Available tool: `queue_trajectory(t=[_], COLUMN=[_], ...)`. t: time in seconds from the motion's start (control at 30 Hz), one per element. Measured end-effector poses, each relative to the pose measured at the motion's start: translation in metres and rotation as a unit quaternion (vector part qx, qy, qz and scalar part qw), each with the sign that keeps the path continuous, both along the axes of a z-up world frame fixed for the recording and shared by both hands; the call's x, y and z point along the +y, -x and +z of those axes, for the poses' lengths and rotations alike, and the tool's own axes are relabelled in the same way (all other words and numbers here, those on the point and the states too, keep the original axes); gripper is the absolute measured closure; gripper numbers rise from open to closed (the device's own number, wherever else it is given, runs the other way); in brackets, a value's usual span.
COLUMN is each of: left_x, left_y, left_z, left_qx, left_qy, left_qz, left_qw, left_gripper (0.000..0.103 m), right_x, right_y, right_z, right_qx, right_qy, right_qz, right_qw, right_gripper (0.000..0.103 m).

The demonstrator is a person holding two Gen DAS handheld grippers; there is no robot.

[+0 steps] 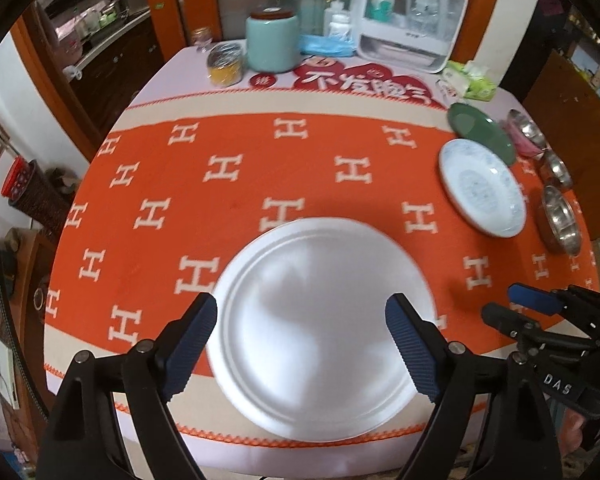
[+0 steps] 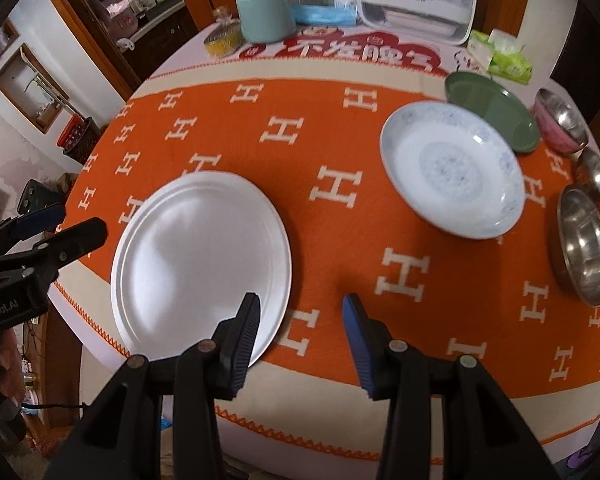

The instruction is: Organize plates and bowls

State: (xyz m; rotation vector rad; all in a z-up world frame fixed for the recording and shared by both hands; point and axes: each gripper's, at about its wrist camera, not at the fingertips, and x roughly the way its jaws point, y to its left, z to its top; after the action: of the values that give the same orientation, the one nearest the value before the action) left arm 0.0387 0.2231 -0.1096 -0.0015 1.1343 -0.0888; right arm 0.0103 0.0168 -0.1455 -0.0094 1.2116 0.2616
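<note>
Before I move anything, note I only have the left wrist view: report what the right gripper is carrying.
Observer: Nothing. The right gripper is open, and its gap shows only the orange cloth beside the white plate.
Operator: Check the big steel bowl for contents.
Observer: The big steel bowl looks empty.
Operator: Describe the farthest bowl on the right.
Observer: The pink-sided bowl stands upright beside the green dish, and its inside is steel.
</note>
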Motion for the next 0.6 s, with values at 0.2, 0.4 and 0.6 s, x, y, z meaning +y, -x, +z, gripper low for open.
queue_trajectory(t=[0.2, 0.4, 0.6], left_x=[-0.027, -0.052, -0.072], left_y=[-0.001, -0.004, -0.012], left_z=[0.006, 0.014, 0.019], left_qx=[-0.006, -0.016, -0.022], left_qy=[0.009, 0.011, 0.011], left_qz=[-0.021, -0.037, -0.041], left_qw=[0.9997, 0.9991, 0.9988], left_gripper=[0.018, 0.018, 0.018], right_x=[-0.012, -0.031, -0.053], right_y=[0.006, 0.007, 0.006], right_z=[0.017, 0.026, 0.028], right_qx=[-0.025, -0.034, -0.033], right_qy=[0.004, -0.004, -0.019], right_qz=[-0.005, -0.022, -0.040], right_qw=[1.000, 0.999, 0.998], right_gripper=[0.060, 0.060, 0.060])
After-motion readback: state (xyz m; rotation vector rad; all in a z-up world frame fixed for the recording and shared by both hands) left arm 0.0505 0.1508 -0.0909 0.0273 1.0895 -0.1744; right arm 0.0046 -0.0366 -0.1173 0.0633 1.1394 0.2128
